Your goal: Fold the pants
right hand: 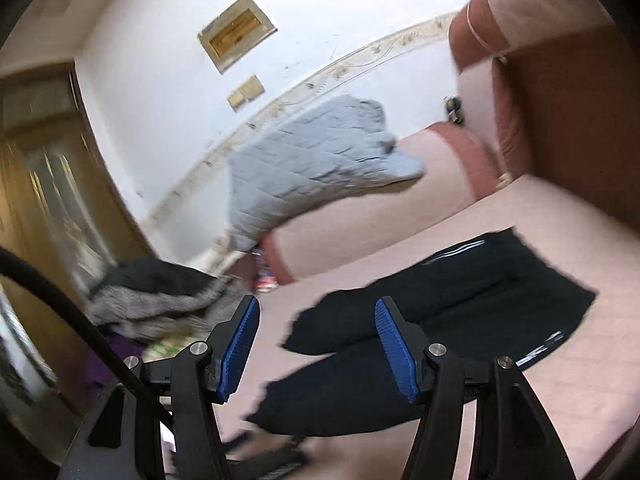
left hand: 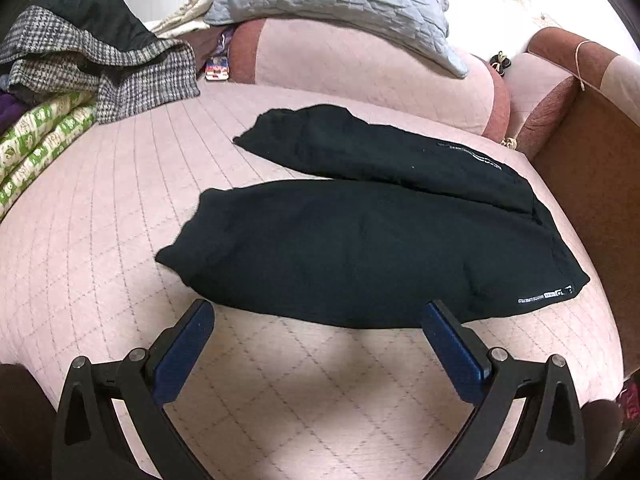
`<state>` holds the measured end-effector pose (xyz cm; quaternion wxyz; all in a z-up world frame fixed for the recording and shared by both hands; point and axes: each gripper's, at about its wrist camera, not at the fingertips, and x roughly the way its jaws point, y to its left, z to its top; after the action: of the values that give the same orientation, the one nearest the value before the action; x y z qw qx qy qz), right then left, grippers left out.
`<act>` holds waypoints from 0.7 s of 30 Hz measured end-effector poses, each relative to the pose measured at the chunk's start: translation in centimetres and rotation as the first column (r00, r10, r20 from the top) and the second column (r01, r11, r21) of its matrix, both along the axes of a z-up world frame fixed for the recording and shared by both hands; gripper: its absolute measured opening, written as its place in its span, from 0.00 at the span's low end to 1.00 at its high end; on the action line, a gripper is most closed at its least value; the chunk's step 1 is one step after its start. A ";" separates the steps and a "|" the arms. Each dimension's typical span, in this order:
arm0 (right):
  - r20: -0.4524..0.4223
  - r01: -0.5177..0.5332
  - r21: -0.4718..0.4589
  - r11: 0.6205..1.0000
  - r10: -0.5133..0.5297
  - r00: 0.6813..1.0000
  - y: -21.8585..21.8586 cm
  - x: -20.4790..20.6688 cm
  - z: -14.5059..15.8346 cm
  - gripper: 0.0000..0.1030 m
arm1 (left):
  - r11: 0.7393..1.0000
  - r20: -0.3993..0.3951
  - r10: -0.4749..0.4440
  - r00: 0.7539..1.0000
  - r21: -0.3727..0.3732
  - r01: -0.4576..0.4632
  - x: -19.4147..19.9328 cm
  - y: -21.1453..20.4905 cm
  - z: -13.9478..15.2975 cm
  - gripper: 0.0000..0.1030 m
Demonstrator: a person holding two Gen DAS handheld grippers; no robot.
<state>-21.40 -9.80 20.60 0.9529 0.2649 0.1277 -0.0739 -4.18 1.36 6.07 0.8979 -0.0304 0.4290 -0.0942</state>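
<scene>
Left wrist view: black pants (left hand: 360,240) spread flat on a pink quilted sofa seat (left hand: 100,220), both legs running toward the left of the picture, the far leg angled away from the near one, waistband end at the right with white lettering along its edge. Left gripper (left hand: 320,312) held above the seat with fingers (left hand: 184,352) wide apart and nothing between them; near edge of the near trouser leg just beyond the fingertips, not touched. Grey quilted pillow (left hand: 340,4) resting on the pink backrest (left hand: 360,72) behind the pants. Pile of checked and dark clothes (left hand: 92,56) at upper left, green-patterned fabric (left hand: 36,148) beneath it, well apart from the pants.

Right wrist view (blurred by motion): right gripper (right hand: 318,312) tilted, pointing across the seat toward the wall (right hand: 160,80). Fingers (right hand: 240,344) parted about halfway, blue pads facing each other, nothing clamped. Pants (right hand: 460,300) lying on the seat below and beyond the fingertips, partly behind the right-hand finger, contact none. Black cable (right hand: 60,300) arching past the left-hand finger.
</scene>
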 end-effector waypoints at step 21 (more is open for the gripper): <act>-0.036 -0.090 0.011 0.996 0.091 0.995 3.3 1.3 -0.4 0.70 | 0.983 -0.013 -0.172 0.985 0.067 0.172 -1.9 -8.0 0.2 1.00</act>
<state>-20.13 -6.53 20.22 0.9516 0.2618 0.1572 -0.0349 -6.04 -6.60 6.23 0.8854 0.0369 0.4360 -0.1568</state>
